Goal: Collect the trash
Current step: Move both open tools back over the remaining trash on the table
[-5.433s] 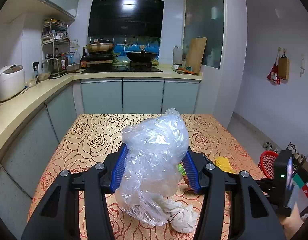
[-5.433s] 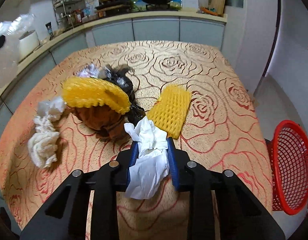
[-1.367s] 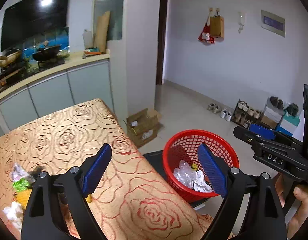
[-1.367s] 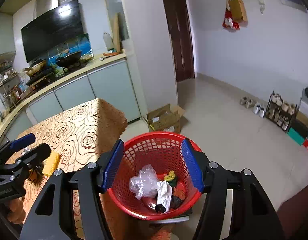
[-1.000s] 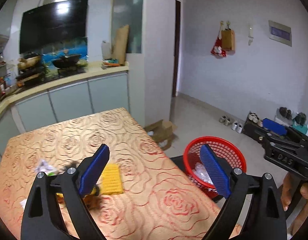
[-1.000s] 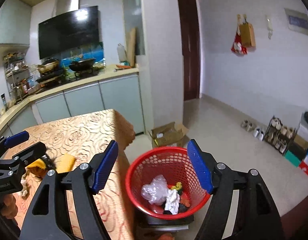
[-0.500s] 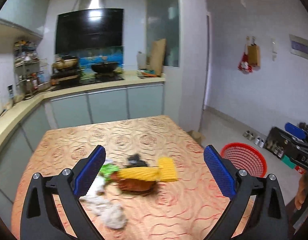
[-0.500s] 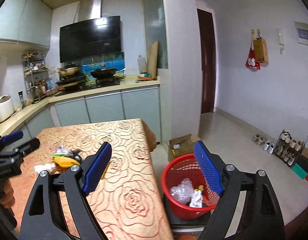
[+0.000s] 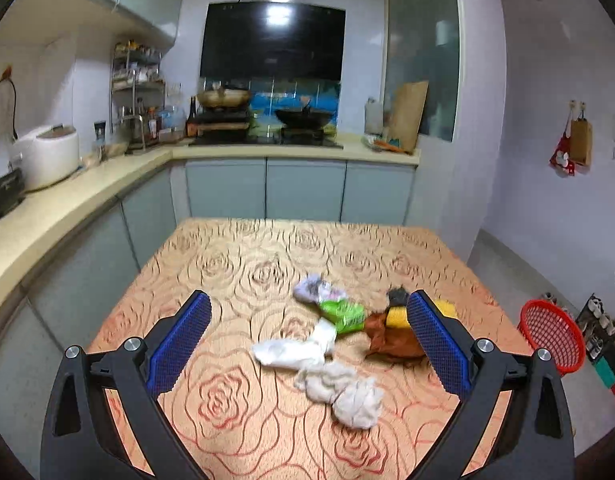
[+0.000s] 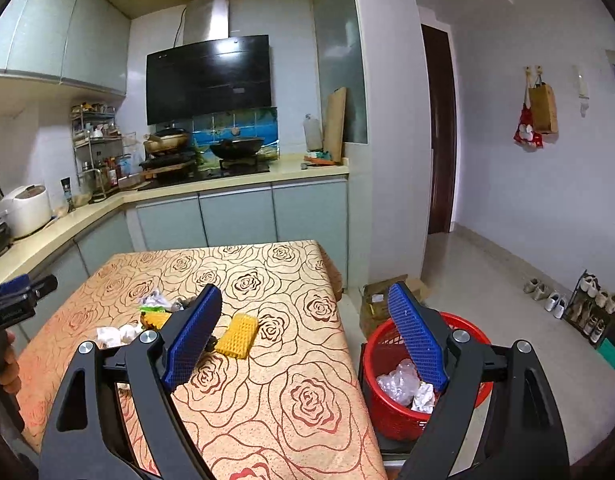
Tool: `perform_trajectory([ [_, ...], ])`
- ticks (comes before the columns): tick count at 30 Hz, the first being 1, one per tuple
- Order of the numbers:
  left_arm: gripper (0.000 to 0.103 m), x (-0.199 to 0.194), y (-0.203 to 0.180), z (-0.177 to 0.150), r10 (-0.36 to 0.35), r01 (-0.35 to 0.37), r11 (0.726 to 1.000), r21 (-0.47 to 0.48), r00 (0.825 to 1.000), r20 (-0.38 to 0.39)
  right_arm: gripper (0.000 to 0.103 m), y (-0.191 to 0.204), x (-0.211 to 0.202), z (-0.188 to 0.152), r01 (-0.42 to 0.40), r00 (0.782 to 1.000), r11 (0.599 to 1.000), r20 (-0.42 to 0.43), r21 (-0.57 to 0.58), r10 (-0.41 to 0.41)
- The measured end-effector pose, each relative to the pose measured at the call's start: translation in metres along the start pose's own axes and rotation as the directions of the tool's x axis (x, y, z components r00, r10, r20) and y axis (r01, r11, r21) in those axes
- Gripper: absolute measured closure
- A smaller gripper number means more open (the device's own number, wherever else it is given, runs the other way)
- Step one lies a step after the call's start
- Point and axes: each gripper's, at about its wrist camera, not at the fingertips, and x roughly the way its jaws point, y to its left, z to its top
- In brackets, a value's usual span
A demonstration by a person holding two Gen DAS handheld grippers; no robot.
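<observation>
Item: trash remaining on the table (image 9: 235, 264), rose-patterned cloth. Hazards as I judge them: the white crumpled tissue (image 9: 347, 390) and the white wad (image 9: 295, 350) are light and limp, so a shallow pinch could drop a strand short of the red basket (image 10: 391, 412); the green wrapper (image 9: 343, 312), brown peel-like scrap (image 9: 391, 340) and yellow foam net (image 9: 395, 316) lie touching, so one close may drag a neighbour off the edge. A second yellow foam net (image 10: 237, 334) sits apart, at about 1 o'clock of the pile in the right view. Pose: my left claw (image 9: 307, 352) points down over the pile, pads wide apart, nothing between them. My right claw (image 10: 303, 336) hangs wide and empty, its 3 o'clock finger over the basket, which stands on the floor beside the table and holds clear plastic and paper.
</observation>
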Motion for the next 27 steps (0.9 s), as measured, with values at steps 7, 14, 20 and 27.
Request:
perform_trajectory([
  [7,0.008,0.032,-0.021,-0.039,-0.021,0.030,0.997,0.073,0.992,-0.121,0.020,0.000,0.003,-0.002,-0.003,1.000,1.000,-0.009,0.004,0.003],
  [14,0.008,0.067,-0.035,-0.063,-0.044,0.063,0.994,0.085,0.978,-0.206,0.020,0.000,0.009,-0.005,0.003,1.000,1.000,-0.023,0.000,-0.003],
  [20,0.009,0.091,-0.034,-0.074,-0.063,0.081,0.995,0.055,0.961,-0.268,0.020,-0.001,0.017,-0.008,0.009,0.999,1.000,-0.043,0.005,-0.008],
  [27,0.041,0.104,-0.036,-0.077,-0.080,0.102,0.993,0.056,0.948,-0.310,0.020,0.003,0.032,-0.016,-0.003,0.996,1.000,-0.087,0.002,0.003],
])
